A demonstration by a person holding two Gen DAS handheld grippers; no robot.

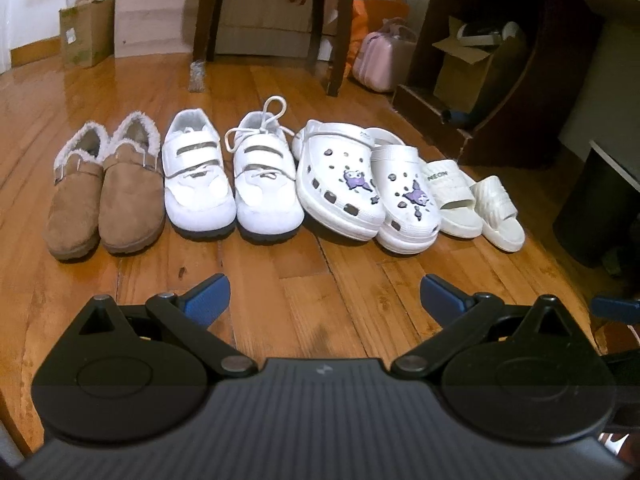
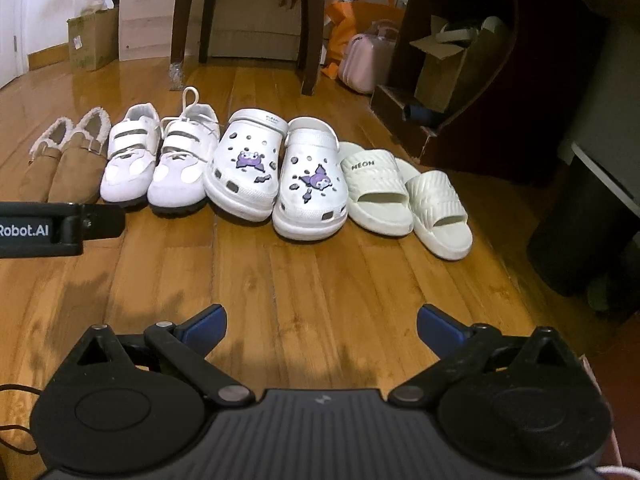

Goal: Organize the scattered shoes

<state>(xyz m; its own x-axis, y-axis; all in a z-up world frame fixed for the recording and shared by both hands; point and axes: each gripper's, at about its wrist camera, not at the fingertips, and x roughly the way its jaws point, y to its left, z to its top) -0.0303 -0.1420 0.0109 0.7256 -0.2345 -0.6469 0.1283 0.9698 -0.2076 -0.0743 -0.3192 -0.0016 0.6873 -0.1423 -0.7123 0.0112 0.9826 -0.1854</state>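
Several shoes stand in one row on the wooden floor, toes toward me. From left: a pair of brown fleece-lined slippers (image 1: 104, 196) (image 2: 64, 172), white strap sneakers (image 1: 232, 184) (image 2: 160, 164), white clogs with purple charms (image 1: 360, 192) (image 2: 276, 176), and cream slides (image 1: 476, 200) (image 2: 408, 196). My left gripper (image 1: 324, 300) hangs open in front of the sneakers and clogs, holding nothing. My right gripper (image 2: 320, 328) is open too, a short way back from the clogs and slides. The left gripper's body (image 2: 60, 228) shows at the left edge of the right wrist view.
A dark wooden chair (image 1: 276, 20) stands behind the row. A brown paper bag (image 1: 86, 32) is at the back left, an orange bag (image 2: 356, 28) and pink case (image 1: 384, 60) at the back right. Dark furniture holding a cardboard box (image 1: 472, 68) and a black bin (image 1: 600, 208) crowd the right.
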